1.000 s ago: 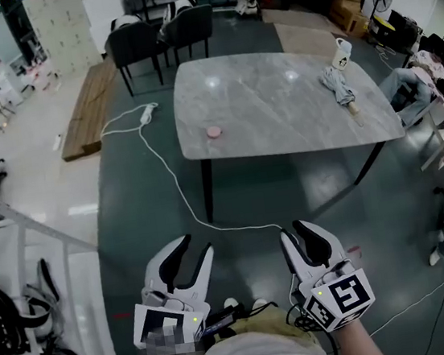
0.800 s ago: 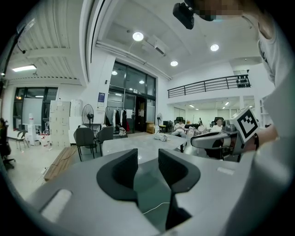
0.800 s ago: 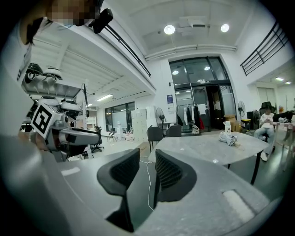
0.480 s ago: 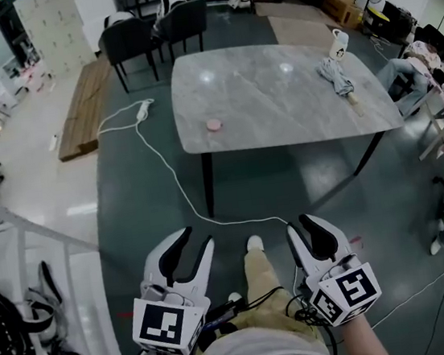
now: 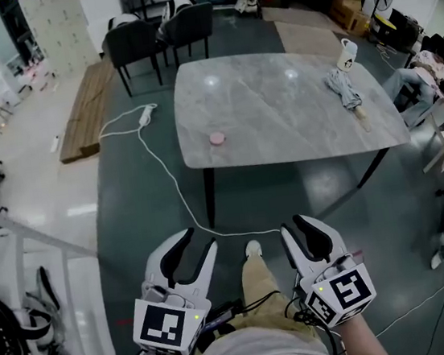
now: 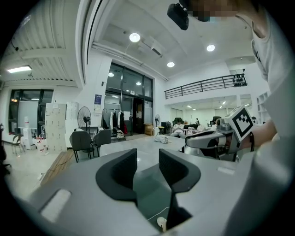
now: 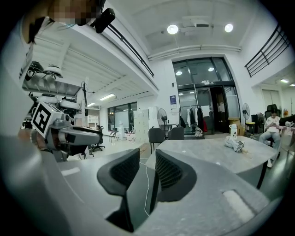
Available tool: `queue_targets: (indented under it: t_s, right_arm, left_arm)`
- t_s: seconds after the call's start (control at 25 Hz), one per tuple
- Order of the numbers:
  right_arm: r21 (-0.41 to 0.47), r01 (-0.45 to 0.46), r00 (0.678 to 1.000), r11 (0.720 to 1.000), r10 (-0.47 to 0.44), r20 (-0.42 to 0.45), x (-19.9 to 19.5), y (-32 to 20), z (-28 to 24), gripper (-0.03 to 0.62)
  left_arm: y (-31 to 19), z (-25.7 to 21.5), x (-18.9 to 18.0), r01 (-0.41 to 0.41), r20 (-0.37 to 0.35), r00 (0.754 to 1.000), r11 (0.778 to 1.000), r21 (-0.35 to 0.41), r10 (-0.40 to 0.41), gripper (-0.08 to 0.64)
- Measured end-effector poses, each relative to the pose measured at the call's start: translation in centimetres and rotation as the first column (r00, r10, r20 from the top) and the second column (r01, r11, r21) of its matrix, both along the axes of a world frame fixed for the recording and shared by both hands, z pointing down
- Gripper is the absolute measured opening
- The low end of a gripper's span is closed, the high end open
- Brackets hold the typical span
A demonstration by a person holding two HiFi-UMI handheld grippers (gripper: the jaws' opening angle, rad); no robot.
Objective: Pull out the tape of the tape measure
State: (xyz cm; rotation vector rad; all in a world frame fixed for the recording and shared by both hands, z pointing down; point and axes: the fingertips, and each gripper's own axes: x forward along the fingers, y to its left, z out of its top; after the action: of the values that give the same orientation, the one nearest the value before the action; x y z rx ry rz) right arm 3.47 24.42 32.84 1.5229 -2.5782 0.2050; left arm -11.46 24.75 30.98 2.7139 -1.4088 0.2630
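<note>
Mid-frame on the grey marble counter (image 5: 279,116), the round pink tape measure (image 5: 216,138) lies untouched; left tool (image 5: 196,242) and right tool (image 5: 294,230) gape empty.

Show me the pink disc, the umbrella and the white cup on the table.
pink disc (image 5: 217,138), head view, on its top face.
umbrella (image 5: 345,88), head view, on the middle of its folded grey cloth.
cup (image 5: 345,54), head view, on its side wall.

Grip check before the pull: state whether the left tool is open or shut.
Open: the pads of the left tool stand apart in its own view, with nothing held between them.
</note>
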Motion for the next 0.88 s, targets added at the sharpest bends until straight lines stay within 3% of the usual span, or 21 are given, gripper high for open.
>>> queue_targets:
  t_s: [0.24, 0.88]
  right_arm:
    - [-0.002, 0.021, 1.000, 1.000, -0.021, -0.005, 0.9, -4.5, 0.3, 0.107]
    - [-0.030, 0.122, 0.992, 0.992, -0.122, 0.008, 4.0, -18.6, -0.2, 0.102]
  left_arm:
    - [-4.1, 0.3, 1.4, -0.019, 0.008, 1.000, 0.999, 0.028, 0.019, 0.149]
    - [-16.6, -0.3, 4.7, 0.084, 0.016, 0.996, 0.996, 0.009, -0.084, 0.163]
